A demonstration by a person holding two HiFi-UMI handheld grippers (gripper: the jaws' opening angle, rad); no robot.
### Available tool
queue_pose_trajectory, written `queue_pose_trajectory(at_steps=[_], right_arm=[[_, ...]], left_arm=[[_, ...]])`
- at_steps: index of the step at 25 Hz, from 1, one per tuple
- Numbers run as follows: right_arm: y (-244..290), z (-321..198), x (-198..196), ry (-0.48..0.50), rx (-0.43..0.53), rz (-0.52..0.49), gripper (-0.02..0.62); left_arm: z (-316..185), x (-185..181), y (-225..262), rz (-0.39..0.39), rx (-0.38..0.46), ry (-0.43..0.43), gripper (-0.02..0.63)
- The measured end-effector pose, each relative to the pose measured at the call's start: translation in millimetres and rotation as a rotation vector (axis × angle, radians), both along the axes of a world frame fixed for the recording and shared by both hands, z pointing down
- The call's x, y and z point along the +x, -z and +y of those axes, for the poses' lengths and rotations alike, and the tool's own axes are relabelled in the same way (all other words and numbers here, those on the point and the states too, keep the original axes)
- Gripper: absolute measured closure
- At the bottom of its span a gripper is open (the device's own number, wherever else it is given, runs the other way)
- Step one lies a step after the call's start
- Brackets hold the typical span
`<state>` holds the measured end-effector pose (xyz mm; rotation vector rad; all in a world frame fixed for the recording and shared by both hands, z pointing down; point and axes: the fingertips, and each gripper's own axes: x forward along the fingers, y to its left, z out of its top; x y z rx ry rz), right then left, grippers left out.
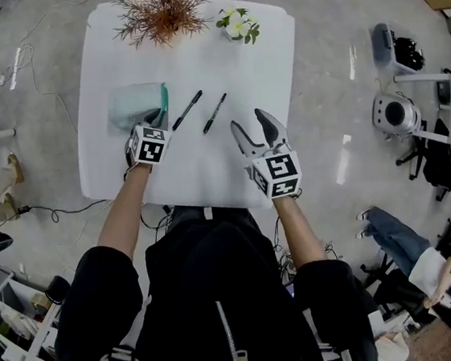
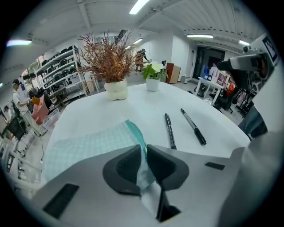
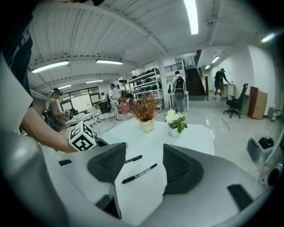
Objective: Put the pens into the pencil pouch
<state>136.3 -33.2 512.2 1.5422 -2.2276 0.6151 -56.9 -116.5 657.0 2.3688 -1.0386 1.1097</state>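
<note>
Pencil pouch (image 1: 132, 105) (image 2: 88, 144), mint-green w/ a teal zip edge, lies flat on the left part of the white table (image 1: 207, 161). The L gripper (image 1: 156, 119) (image 2: 145, 155) is at its near-right corner. Its jaws are pinched onto the pouch fabric just beside the zip, w/ a strip of material showing between the pads (image 2: 128, 162).

Two black pens lie right of the pouch on bare tabletop, roughly parallel & slightly apart, both angled far-right. The L pen (image 1: 187, 109) (image 2: 170, 131) (image 3: 133, 158) is near the zip edge but not touching it. The R pen (image 1: 215, 113) (image 2: 193, 126) (image 3: 139, 173) lies just right of that.

R gripper (image 1: 251, 124) (image 3: 144, 155) sits near-right of the pens, jaws wide apart w/ nothing gripped. Its own view shows only table & the pens farther off through the gap.

At the far edge of the table stand a dried plant (image 1: 161, 9) (image 2: 108, 60) in a white pot & a small flower pot (image 1: 238, 24) (image 2: 153, 75) to its right.
</note>
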Motion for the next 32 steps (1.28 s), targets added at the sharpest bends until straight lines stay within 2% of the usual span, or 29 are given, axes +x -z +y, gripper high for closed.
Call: queue_pose_trajectory(at_steps=[5, 12, 20, 23, 29, 32], right_arm=[[-4, -7, -6, 0.022, -0.005, 0.001, 0.336], [-8, -20, -16, 0.081, -0.009, 0.028, 0.336], [-18, -40, -23, 0.179, -0.026, 0.08, 0.336], [-25, -45, -30, 0.251, -0.045, 0.11, 0.336], [-46, -56, -56, 0.483, -0.073, 0.207, 0.333], [-61, -61, -64, 0.565, -0.095, 0.248, 0.333]], left_arm=[[2, -5, 8, 0.072, 0.03, 0.035, 0.562], [-4, -7, 43, 0.184, 0.053, 0.091, 0.572], [-10, -9, 55, 0.238, 0.061, 0.092, 0.572], [-10, -11, 57, 0.248, 0.053, 0.095, 0.572], [-12, -11, 56, 0.277, 0.037, 0.114, 0.572], [-13, -11, 57, 0.293, 0.028, 0.121, 0.572]])
